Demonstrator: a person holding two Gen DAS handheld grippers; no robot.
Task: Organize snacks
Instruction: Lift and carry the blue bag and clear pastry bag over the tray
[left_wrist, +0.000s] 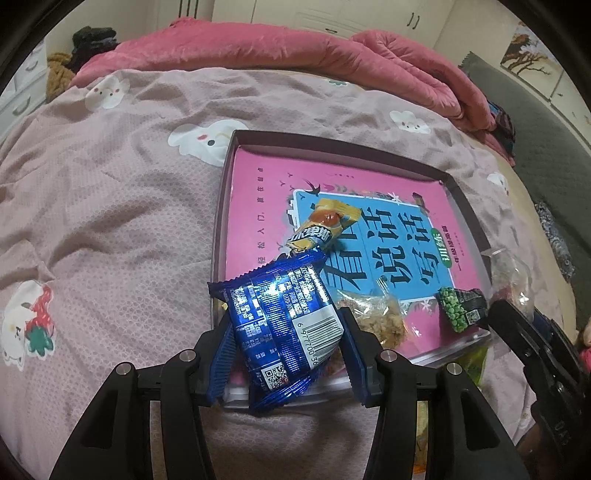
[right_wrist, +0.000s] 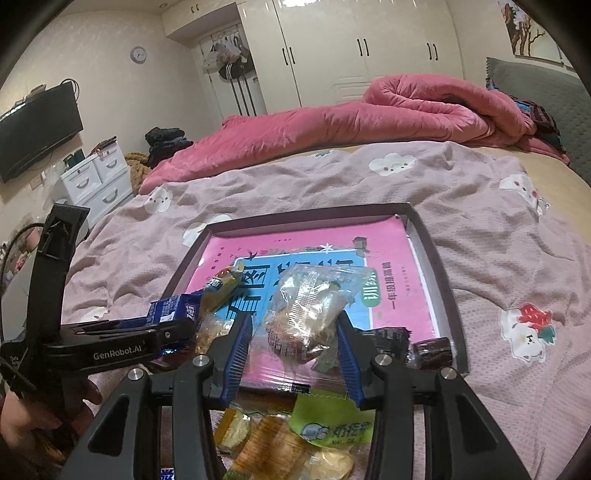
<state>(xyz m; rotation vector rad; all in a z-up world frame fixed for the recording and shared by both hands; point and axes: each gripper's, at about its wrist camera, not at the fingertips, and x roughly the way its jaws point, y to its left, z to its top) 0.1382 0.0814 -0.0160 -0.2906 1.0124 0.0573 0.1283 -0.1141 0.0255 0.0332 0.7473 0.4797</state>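
The left gripper (left_wrist: 286, 332) pinches a blue snack packet (left_wrist: 280, 325) over the tray's (left_wrist: 236, 140) six-o'clock rim. The right gripper (right_wrist: 295, 343) clamps a clear-wrapped snack (right_wrist: 314, 314) (tray at twelve o'clock); loose snacks (right_wrist: 291, 443) lie at six.

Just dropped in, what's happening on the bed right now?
Snacks are being sorted into the shallow box tray on the bed. The left gripper is clamped on a blue foil snack packet; the right gripper is clamped on a clear-wrapped pastry. Several snacks already lie in the tray, with more still piled before it.
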